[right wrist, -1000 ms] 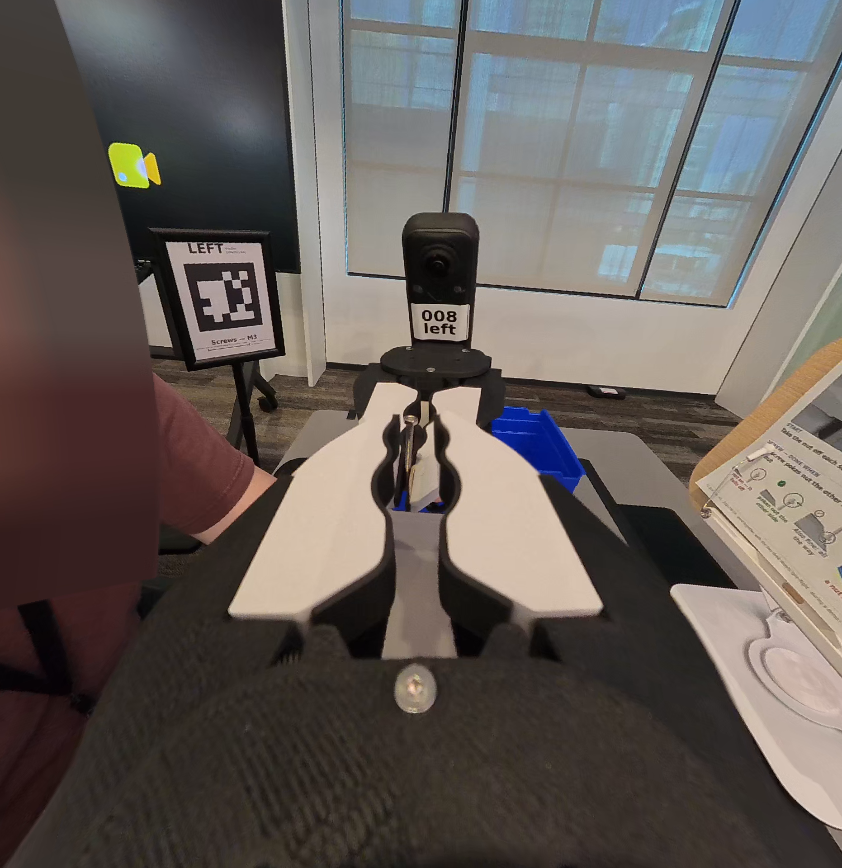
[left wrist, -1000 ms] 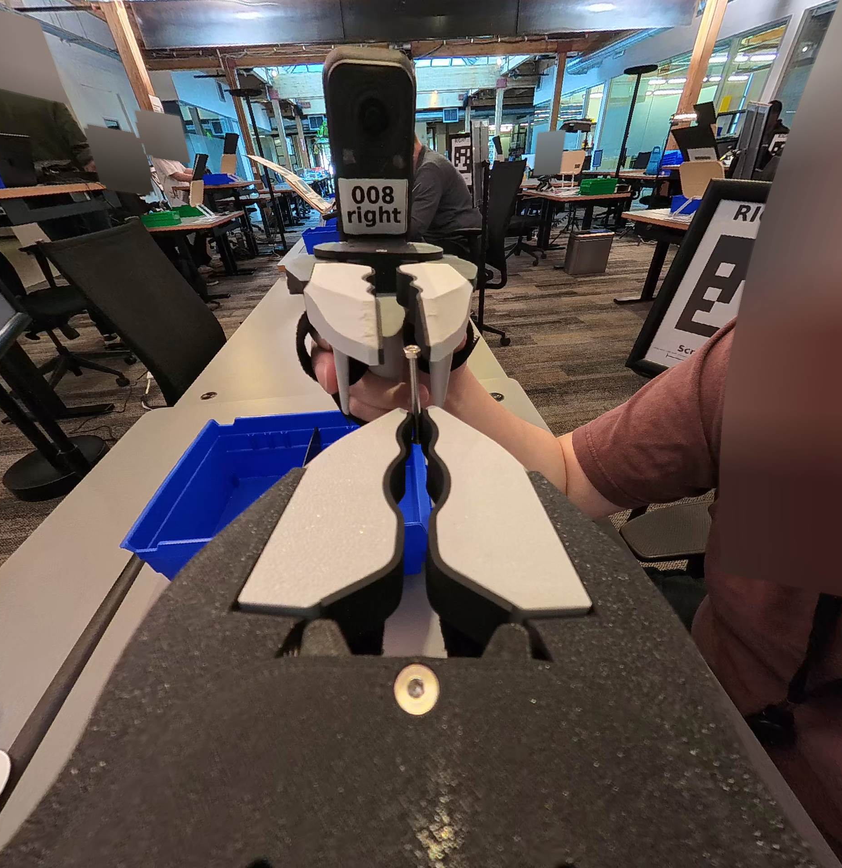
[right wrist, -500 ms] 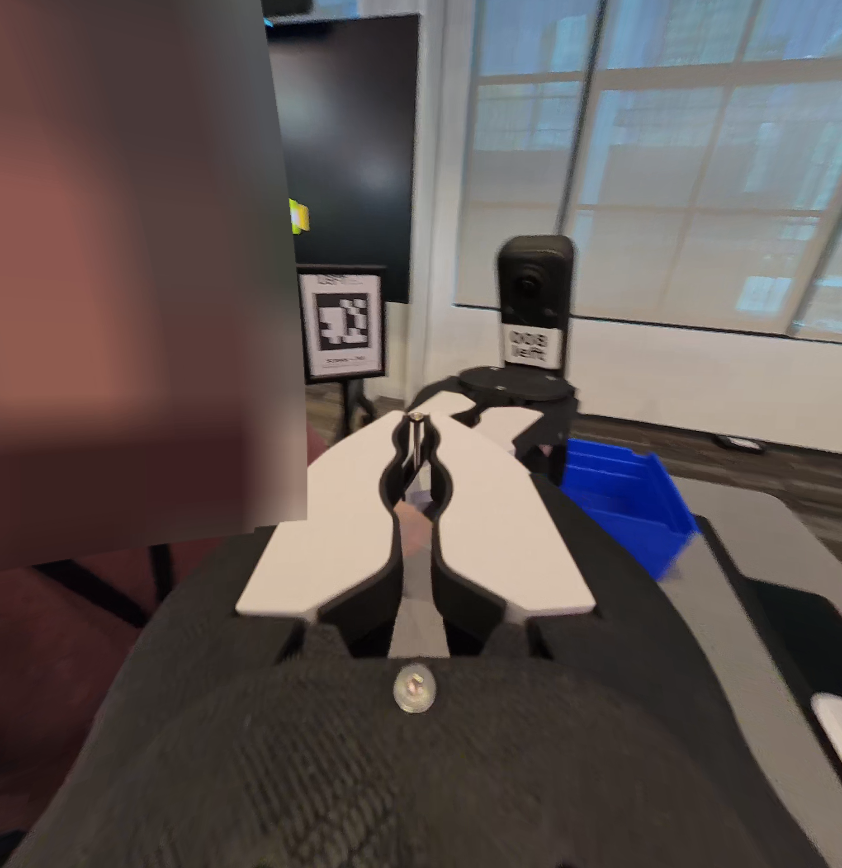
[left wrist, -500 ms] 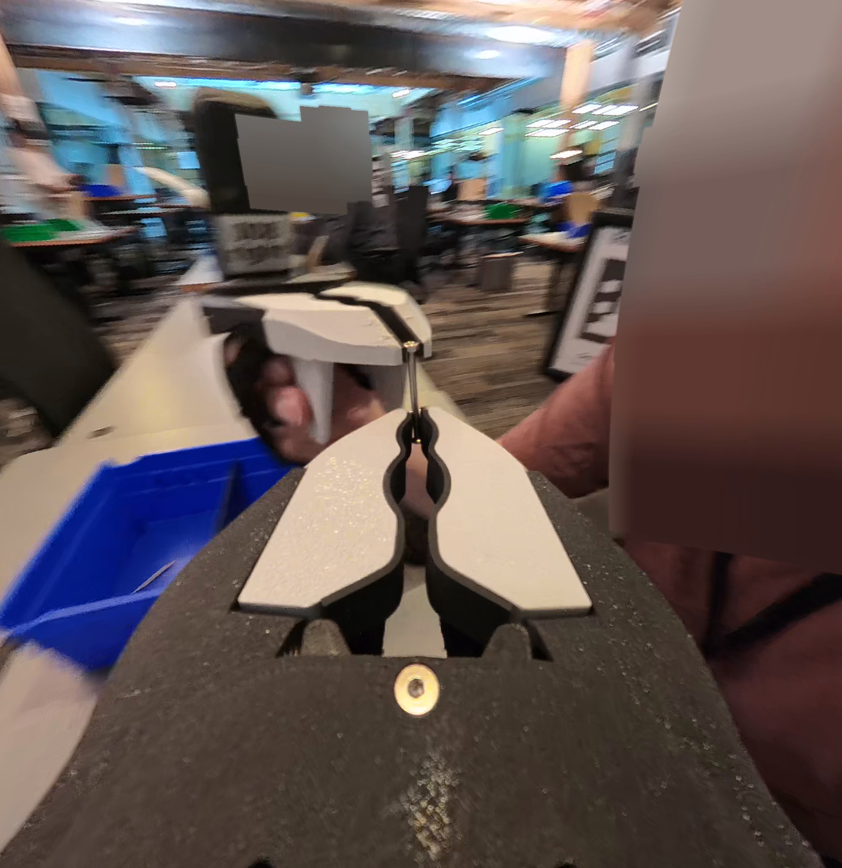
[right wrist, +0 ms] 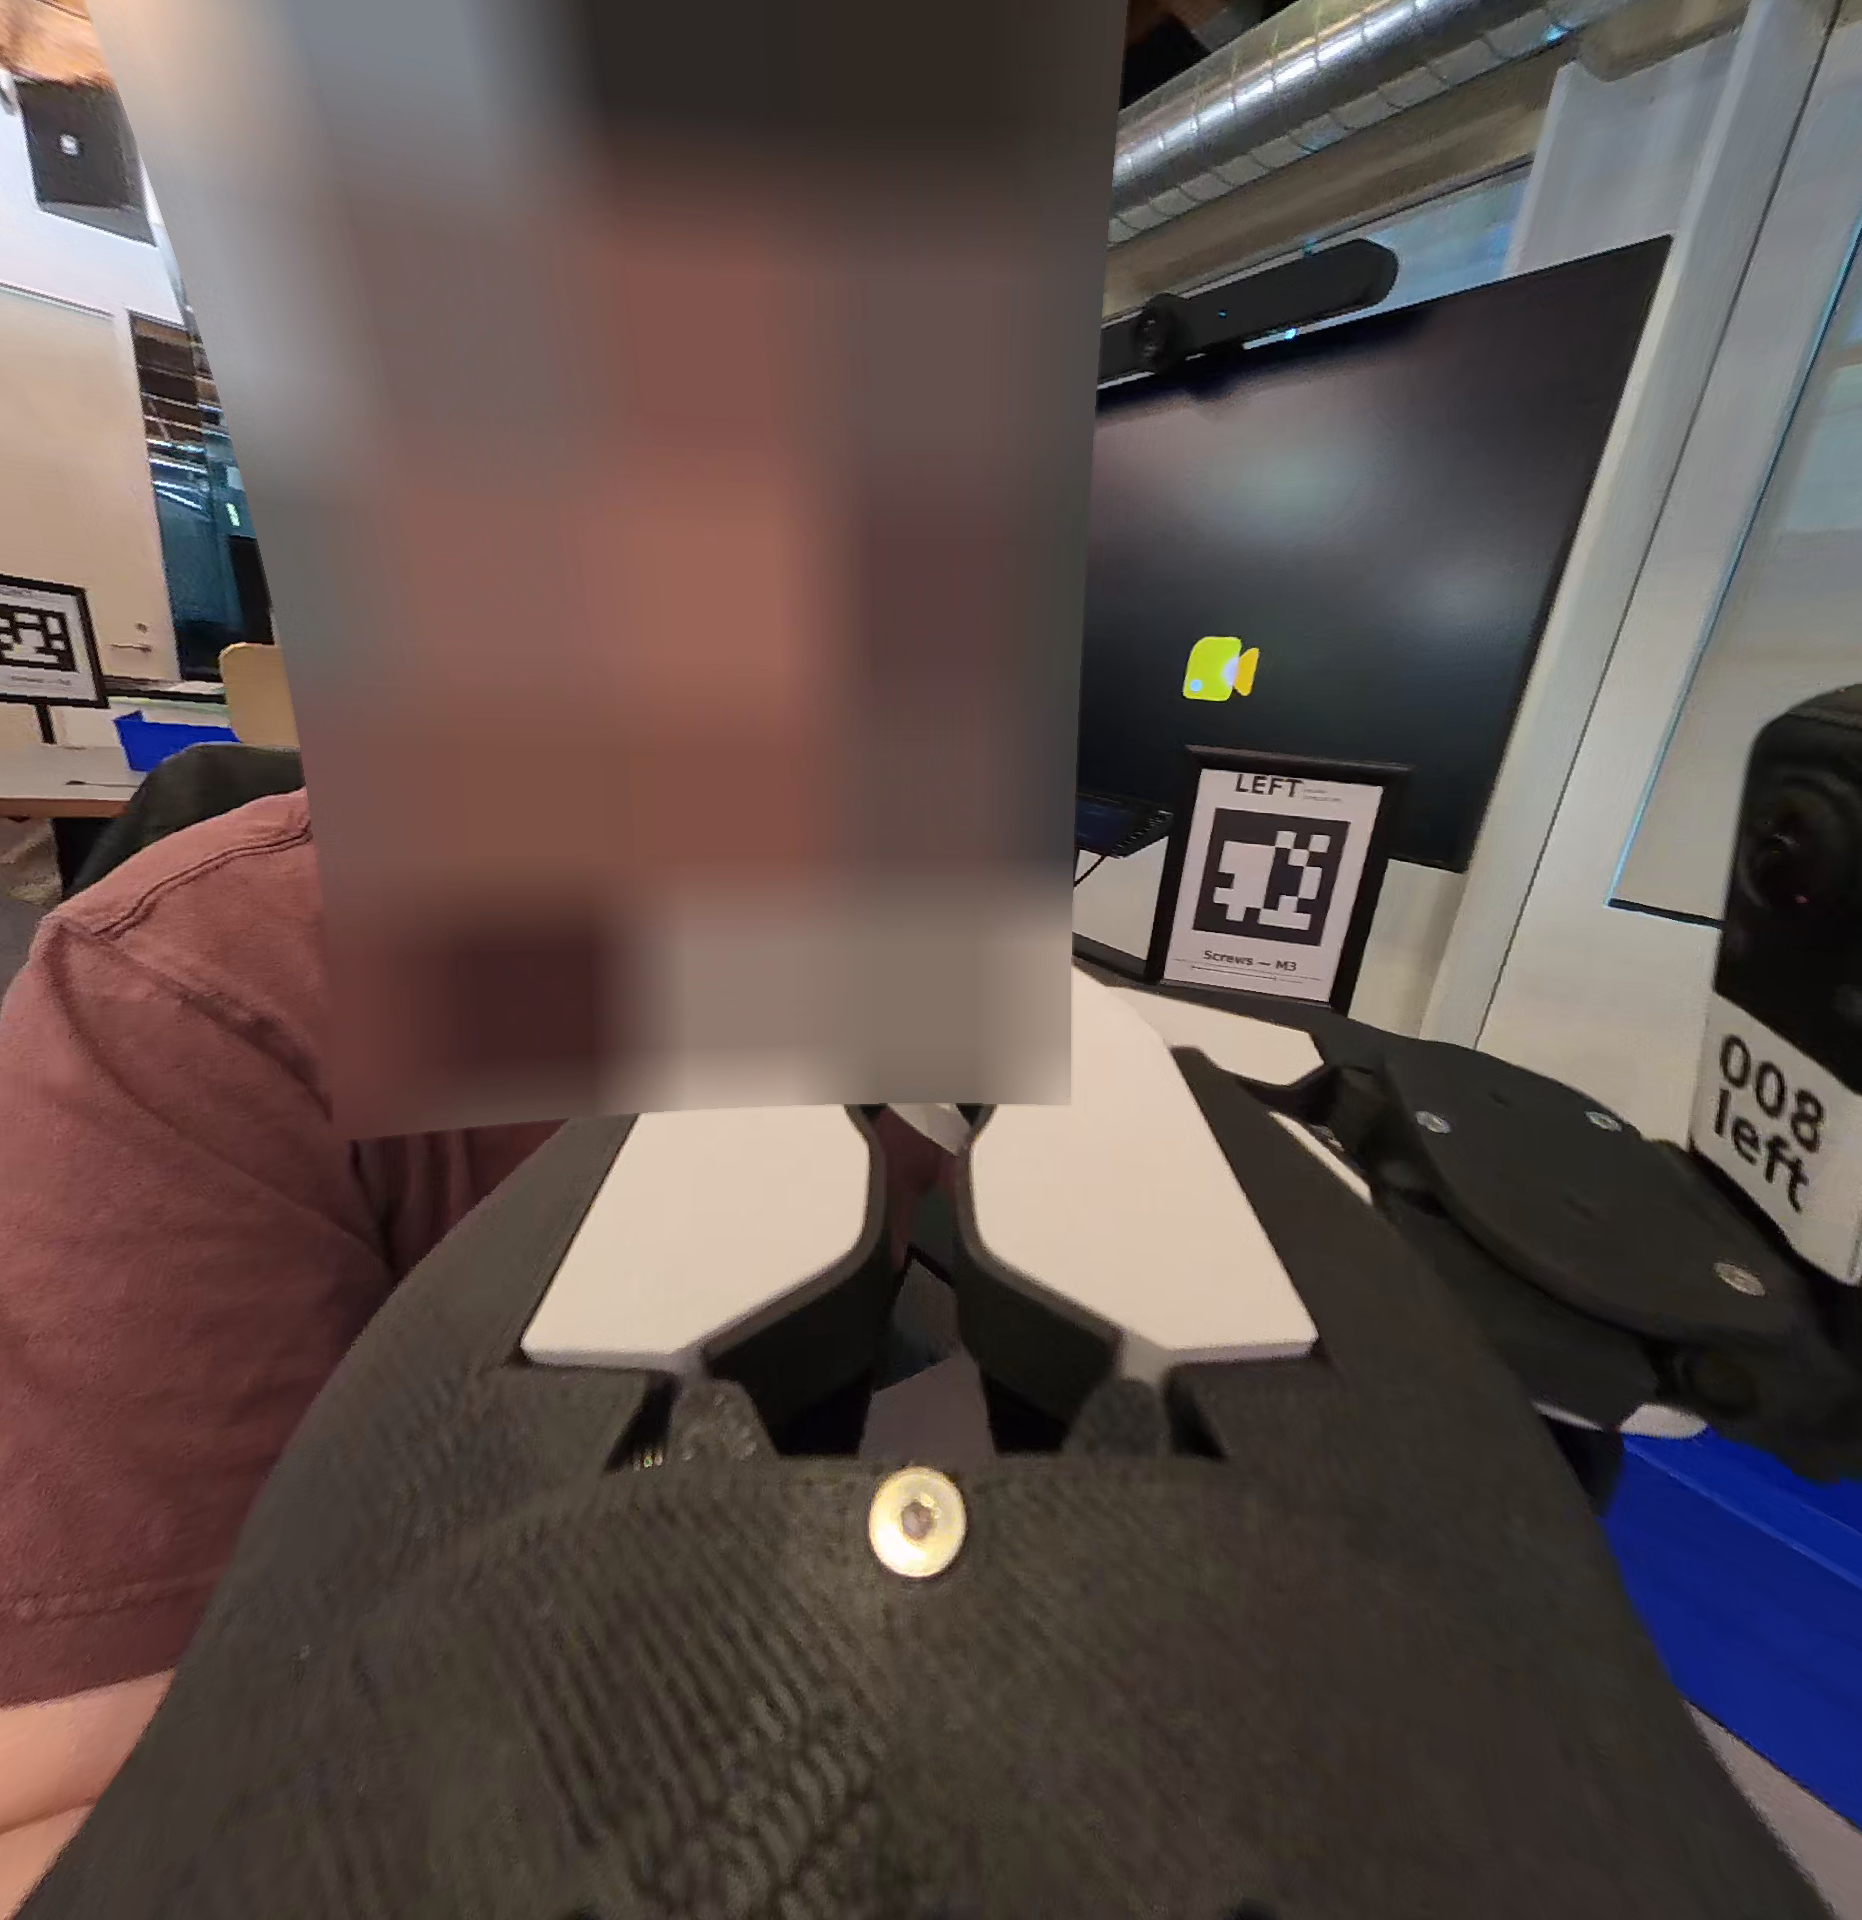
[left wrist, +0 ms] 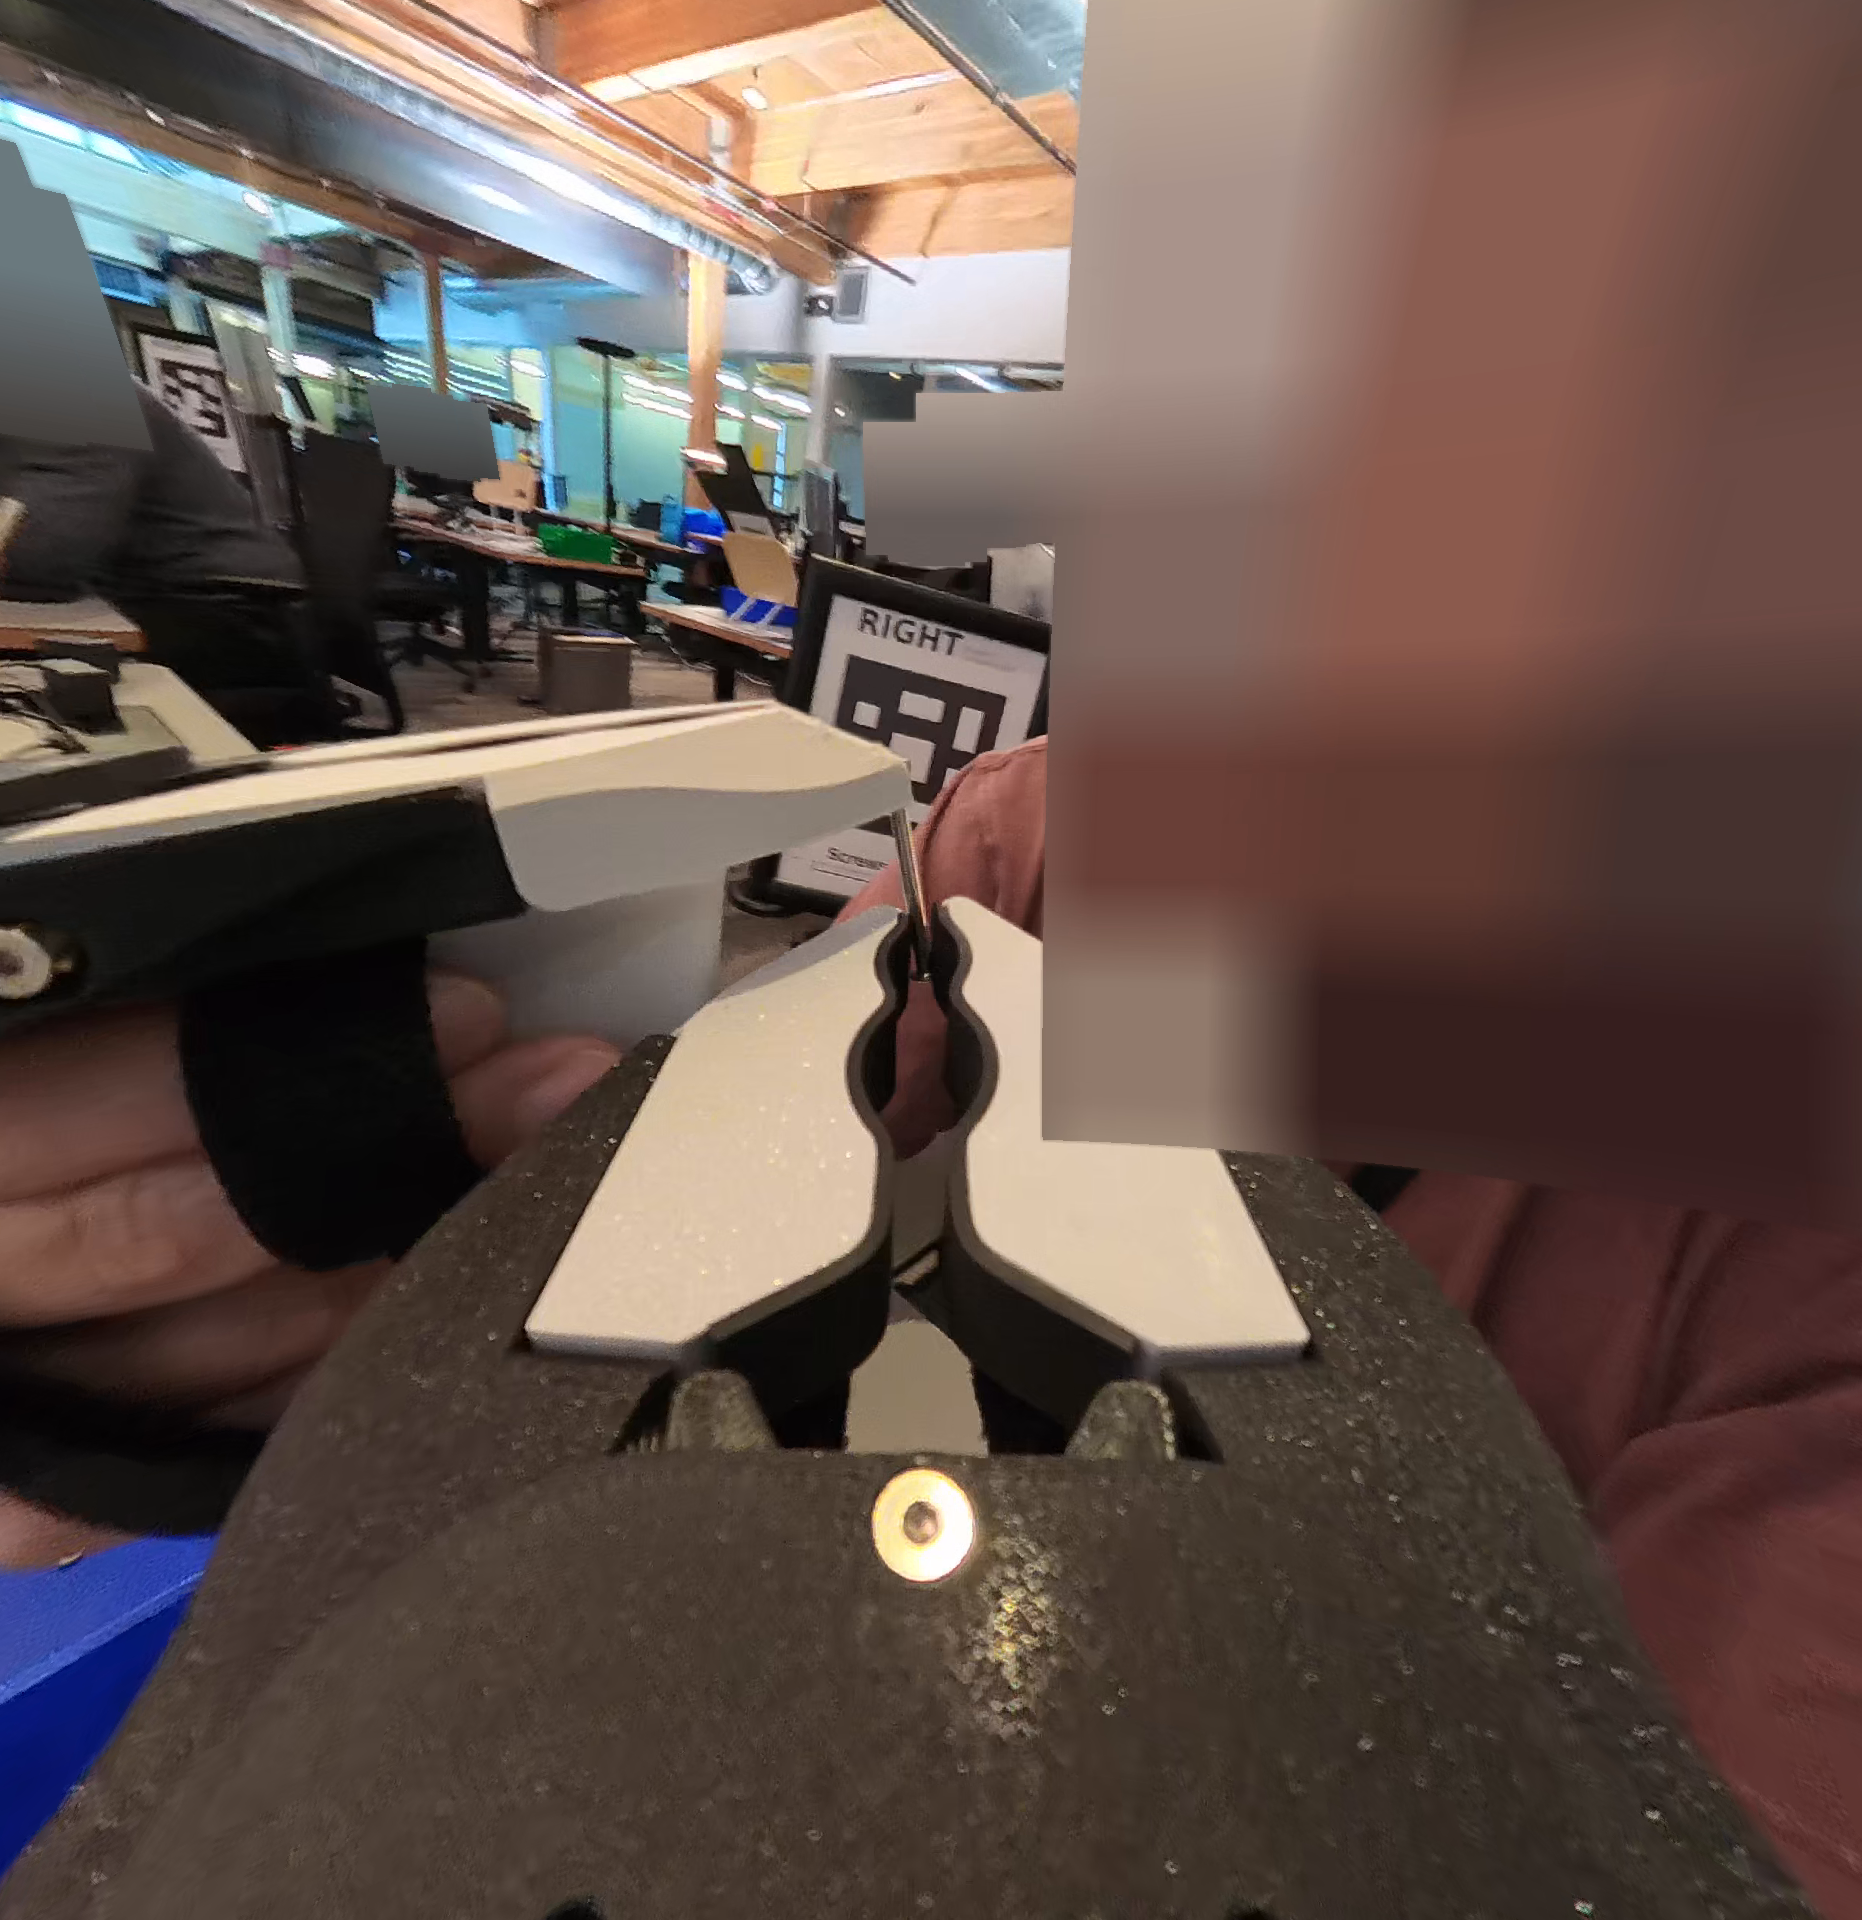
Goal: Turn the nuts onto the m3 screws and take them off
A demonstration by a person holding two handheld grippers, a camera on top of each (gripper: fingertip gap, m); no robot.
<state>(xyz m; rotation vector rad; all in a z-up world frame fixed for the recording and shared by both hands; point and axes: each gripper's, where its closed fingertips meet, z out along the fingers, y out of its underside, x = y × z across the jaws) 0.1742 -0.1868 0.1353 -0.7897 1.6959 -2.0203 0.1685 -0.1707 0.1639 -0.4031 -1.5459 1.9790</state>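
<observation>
My left gripper point(left wrist: 922, 935) is shut on the lower end of a thin metal screw point(left wrist: 908, 883), which stands nearly upright out of its tips. My right gripper point(left wrist: 885, 774) reaches in level from the left, shut, with its tips on the screw's top end. No nut shows; it is too small or hidden. In the right wrist view my right gripper's fingers point(right wrist: 729, 1226) lie close together, their tips hidden by a blurred patch. The left gripper's camera body point(right wrist: 1810, 935) shows at the right. Both are held in the air, close to the person.
A blue bin point(left wrist: 54, 1662) lies low at the left, also in the right wrist view point(right wrist: 1758, 1621). The person's hand point(left wrist: 96, 1174) holds the right gripper. Framed marker boards point(left wrist: 922, 717) point(right wrist: 1275, 883) stand behind. A maroon sleeve point(right wrist: 148, 1143) is near. My two grippers' fingertips are within a few centimetres of each other.
Both grippers swung toward the person and away from the bin. The right gripper, which faced the left one head-on, now comes in from its left, about a quarter turn around the screw.
</observation>
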